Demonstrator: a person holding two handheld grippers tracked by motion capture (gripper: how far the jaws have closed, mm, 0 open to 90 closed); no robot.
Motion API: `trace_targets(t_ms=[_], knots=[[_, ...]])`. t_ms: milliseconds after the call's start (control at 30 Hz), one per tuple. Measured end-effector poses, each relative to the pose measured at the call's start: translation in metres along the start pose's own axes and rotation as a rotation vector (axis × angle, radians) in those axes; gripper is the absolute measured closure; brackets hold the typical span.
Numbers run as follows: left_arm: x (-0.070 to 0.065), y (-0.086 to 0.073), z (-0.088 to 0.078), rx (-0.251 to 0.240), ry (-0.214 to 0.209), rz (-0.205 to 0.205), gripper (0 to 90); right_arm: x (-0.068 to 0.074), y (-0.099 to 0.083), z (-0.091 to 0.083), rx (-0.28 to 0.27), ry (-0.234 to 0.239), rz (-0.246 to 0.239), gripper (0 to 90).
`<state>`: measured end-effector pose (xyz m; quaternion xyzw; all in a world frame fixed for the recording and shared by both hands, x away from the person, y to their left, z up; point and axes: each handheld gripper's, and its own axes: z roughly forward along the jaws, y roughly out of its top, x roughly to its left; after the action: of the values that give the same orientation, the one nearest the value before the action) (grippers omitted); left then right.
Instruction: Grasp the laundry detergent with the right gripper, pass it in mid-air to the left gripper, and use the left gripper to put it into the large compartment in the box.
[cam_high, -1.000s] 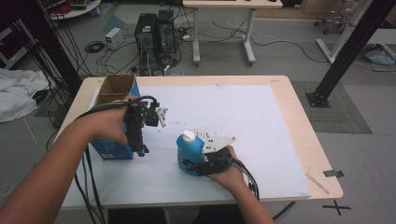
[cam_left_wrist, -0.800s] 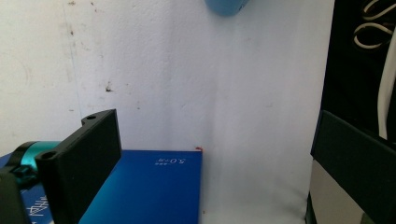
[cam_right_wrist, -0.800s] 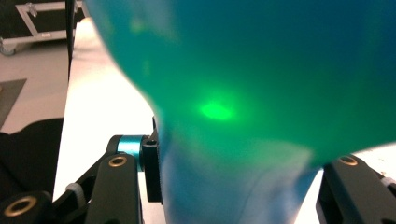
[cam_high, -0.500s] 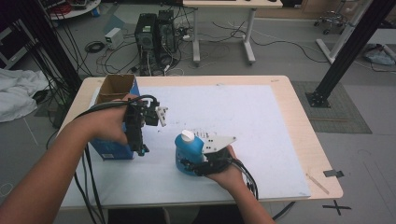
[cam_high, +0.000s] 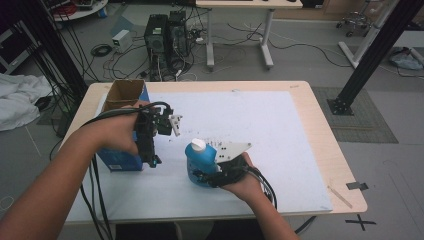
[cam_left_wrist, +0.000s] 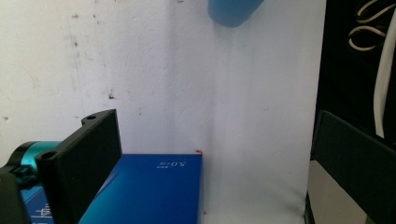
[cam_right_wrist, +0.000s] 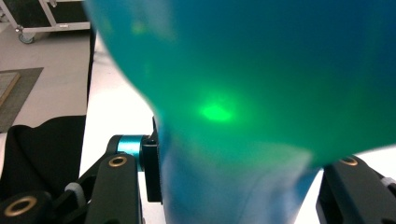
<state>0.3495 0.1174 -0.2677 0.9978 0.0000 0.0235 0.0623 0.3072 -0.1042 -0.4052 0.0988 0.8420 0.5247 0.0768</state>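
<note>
The blue plastic bottle with a white cap (cam_high: 200, 161) had been shifted slightly leftward on the counter (cam_high: 300, 150), toward the blue cardboard box (cam_high: 120, 160). It was pinched by the right tongs (cam_high: 205, 175). The left tongs (cam_high: 152, 161) were spread over the box, so transfer seemed underway.

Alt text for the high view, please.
A person's right hand-held gripper is shut on a blue bottle with a white cap at the near middle of a white-covered table. The left hand-held gripper points down at a blue cardboard box, open at its top.
</note>
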Motion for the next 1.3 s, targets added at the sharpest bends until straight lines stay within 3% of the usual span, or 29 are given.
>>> trace_targets(t_ms=[333, 567, 1300], knots=[[-0.007, 0.017, -0.012, -0.029, -0.004, 0.052, 1.8, 0.000, 0.002, 0.002, 0.002, 0.018, -0.008, 45.7], [-0.014, 0.039, -0.020, -0.033, -0.002, 0.113, 1.8, 0.001, 0.007, 0.001, -0.004, 0.035, -0.014, 45.7], [-0.024, 0.067, -0.015, -0.019, -0.021, 0.189, 1.8, 0.001, 0.015, 0.005, 0.006, 0.088, -0.041, 45.9]])
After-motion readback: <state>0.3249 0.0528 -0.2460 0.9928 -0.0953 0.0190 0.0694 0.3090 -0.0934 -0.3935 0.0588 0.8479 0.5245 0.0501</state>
